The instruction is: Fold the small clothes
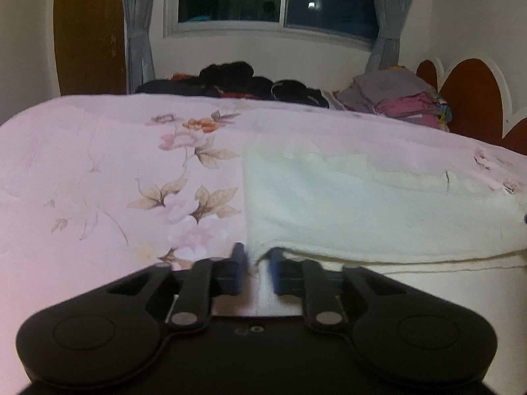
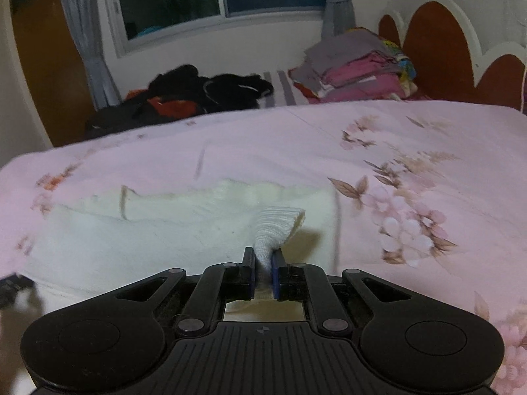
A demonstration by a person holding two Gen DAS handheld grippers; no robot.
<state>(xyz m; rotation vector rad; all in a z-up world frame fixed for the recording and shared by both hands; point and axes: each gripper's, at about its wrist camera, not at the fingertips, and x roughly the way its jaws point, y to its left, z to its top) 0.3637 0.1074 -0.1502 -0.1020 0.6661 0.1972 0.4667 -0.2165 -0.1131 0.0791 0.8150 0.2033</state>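
The white knit garment (image 2: 184,230) lay flat on the floral bedspread (image 2: 395,138). Right gripper (image 2: 263,260) jaws pinched its near ribbed corner; left gripper (image 1: 257,256) jaws, nearly closed, straddled its near edge.

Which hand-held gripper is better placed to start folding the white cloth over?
Probably the right hand-held gripper: it already pinches a raised corner of the white cloth. The left only sits at its edge.
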